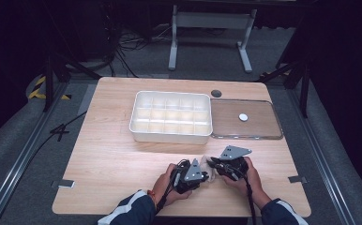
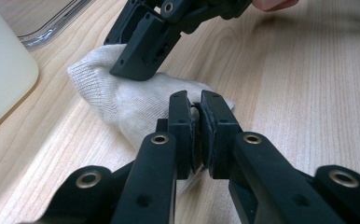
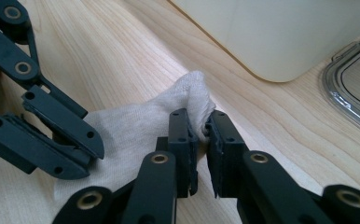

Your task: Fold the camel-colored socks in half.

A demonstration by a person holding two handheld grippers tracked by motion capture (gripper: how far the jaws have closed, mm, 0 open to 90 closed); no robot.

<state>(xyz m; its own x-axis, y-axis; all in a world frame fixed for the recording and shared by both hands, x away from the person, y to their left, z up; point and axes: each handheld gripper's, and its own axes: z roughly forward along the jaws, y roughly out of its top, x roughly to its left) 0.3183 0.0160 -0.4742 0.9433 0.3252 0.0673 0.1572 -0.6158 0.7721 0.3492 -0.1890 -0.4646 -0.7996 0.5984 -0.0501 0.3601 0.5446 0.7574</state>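
Note:
A small cream knitted sock [image 1: 210, 159] lies on the wooden table near its front edge, between my two grippers. In the left gripper view my left gripper [image 2: 197, 106] is shut, with a thin fold of the sock [image 2: 122, 100] pinched between its pads. In the right gripper view my right gripper [image 3: 202, 123] is shut on the bunched far end of the sock [image 3: 136, 123]. From above, the left gripper [image 1: 203, 176] and the right gripper [image 1: 213, 164] meet tip to tip over the cloth, each held in a hand.
A white compartment box [image 1: 137, 127] stands at the table's middle. To its right lies a clear lid [image 1: 266, 123] with a small white disc [image 1: 243, 117] on it. A dark round hole [image 1: 216, 93] sits behind them. A tape strip [image 1: 65, 183] marks the left edge.

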